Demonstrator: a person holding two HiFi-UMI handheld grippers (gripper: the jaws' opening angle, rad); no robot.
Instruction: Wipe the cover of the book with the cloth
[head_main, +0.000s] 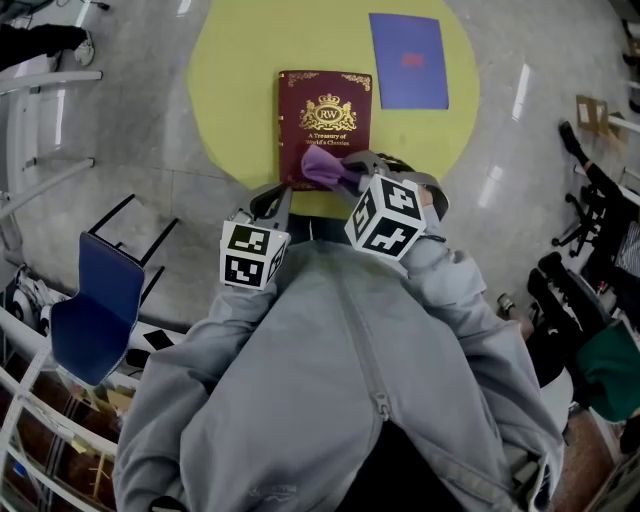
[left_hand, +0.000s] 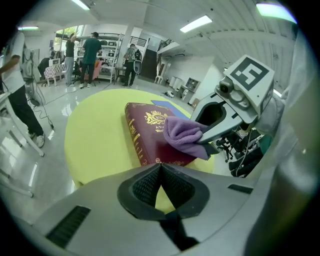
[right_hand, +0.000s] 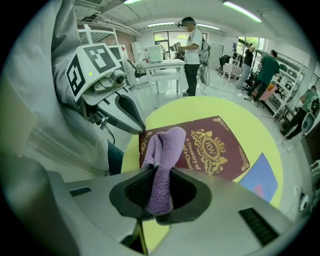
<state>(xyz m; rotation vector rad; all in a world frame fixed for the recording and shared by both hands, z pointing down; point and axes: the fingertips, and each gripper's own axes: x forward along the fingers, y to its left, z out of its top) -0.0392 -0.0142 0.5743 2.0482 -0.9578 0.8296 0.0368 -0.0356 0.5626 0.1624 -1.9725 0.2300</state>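
**Cloth on book cover, pinched in my right jaws; my left jaws pressed together and empty**

1. Book (head_main: 325, 105): maroon cover with gilt crest. It lies flat and closed on the round yellow tabletop (head_main: 235, 80), at my 12 o'clock, with its near edge close to the tabletop's near rim.
2. Cloth (right_hand: 162, 150): purple and bunched. It sits on the lower part of the cover, at the 6 o'clock end of the book, and covers part of the printed title.
3. Right gripper (right_hand: 159, 172): my jaws are clamped on the cloth. One fold stands up between them and the rest spills forward onto the cover.
4. Left gripper (left_hand: 160, 170): my jaws are pressed together with nothing between them. They sit at the tabletop's near rim, at about 7 o'clock from the book and just beside its near-left corner, apart from the cloth.
5. Blue booklet (head_main: 408, 60): flat on the tabletop at 1 o'clock from the book, not touching it.
6. Blue chair (head_main: 95, 305): on the floor at my 9 o'clock, well apart from the tabletop.
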